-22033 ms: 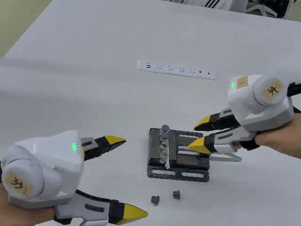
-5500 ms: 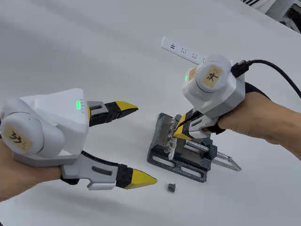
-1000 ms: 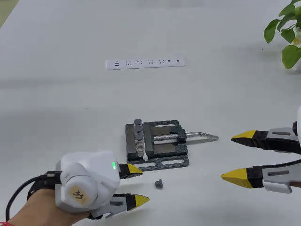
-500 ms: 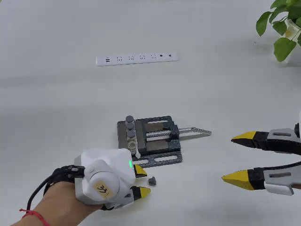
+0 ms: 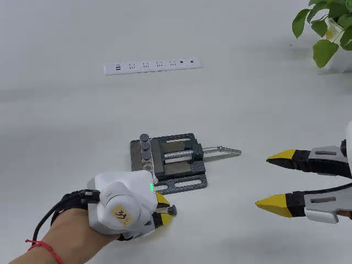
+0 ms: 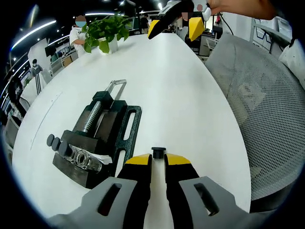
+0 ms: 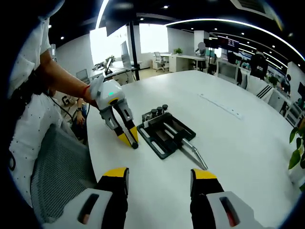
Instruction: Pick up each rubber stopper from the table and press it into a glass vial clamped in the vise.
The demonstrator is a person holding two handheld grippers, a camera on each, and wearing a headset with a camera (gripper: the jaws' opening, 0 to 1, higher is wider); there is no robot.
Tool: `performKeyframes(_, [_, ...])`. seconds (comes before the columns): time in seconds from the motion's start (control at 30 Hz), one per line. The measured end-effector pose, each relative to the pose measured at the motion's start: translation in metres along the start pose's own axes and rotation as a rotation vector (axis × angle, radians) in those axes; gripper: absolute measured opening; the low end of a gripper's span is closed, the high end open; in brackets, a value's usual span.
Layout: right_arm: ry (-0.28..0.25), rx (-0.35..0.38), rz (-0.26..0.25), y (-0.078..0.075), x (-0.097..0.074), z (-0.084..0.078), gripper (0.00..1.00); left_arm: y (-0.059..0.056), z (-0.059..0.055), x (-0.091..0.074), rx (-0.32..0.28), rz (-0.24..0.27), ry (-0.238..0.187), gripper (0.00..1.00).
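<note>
Left gripper: the left gripper [image 5: 163, 212] [image 6: 158, 160] sat low over the white table [image 5: 247, 99], just beside the near edge of the vise, its yellow-tipped jaws clenched on the last stopper.
Loose stopper: a small dark grey rubber stopper [image 5: 172, 209] [image 6: 158, 152] was pinched between those tips; whether it was touching the table could not be told.
Right gripper: the right gripper [image 5: 265, 182] [image 7: 159, 174] hung well to the right of the vise, jaws spread wide and holding nothing.
Vise: a dark grey metal bench vise [image 5: 171, 163] [image 6: 97, 136] [image 7: 167, 131] stood on the table with its screw handle pointing right in the head view.
Vials: clear glass vials [image 6: 84, 157] were clamped at the vise's left end, with a row of three seated dark stoppers [image 5: 144, 146] [image 6: 56, 142].
Background: a white power strip [image 5: 153, 65] lay beyond the vise, and a green leafy plant [image 5: 324, 27] stood at the far right.
</note>
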State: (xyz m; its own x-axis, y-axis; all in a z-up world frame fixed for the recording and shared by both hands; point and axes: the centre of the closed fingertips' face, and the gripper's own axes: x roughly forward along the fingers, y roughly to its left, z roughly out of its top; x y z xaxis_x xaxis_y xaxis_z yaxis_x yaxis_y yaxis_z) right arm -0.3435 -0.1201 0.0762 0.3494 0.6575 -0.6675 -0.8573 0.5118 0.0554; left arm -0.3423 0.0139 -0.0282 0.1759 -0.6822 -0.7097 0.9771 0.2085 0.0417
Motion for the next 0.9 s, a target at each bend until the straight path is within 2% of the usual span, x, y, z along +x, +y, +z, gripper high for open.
performKeyframes(0.67, [0.005, -0.005, 0.022, 0.008, 0.005, 0.001, 0.49, 0.000, -0.001, 0.002, 0.003, 0.010, -0.001, 0.05])
performKeyframes(0.8, [-0.003, -0.012, 0.030, 0.012, 0.007, 0.007, 0.48, 0.000, 0.003, -0.002, -0.006, 0.018, -0.018, 0.05])
performKeyframes(0.9, [-0.006, -0.017, 0.043, 0.016, 0.011, 0.011, 0.48, -0.001, 0.010, -0.010, -0.027, 0.024, -0.047, 0.05])
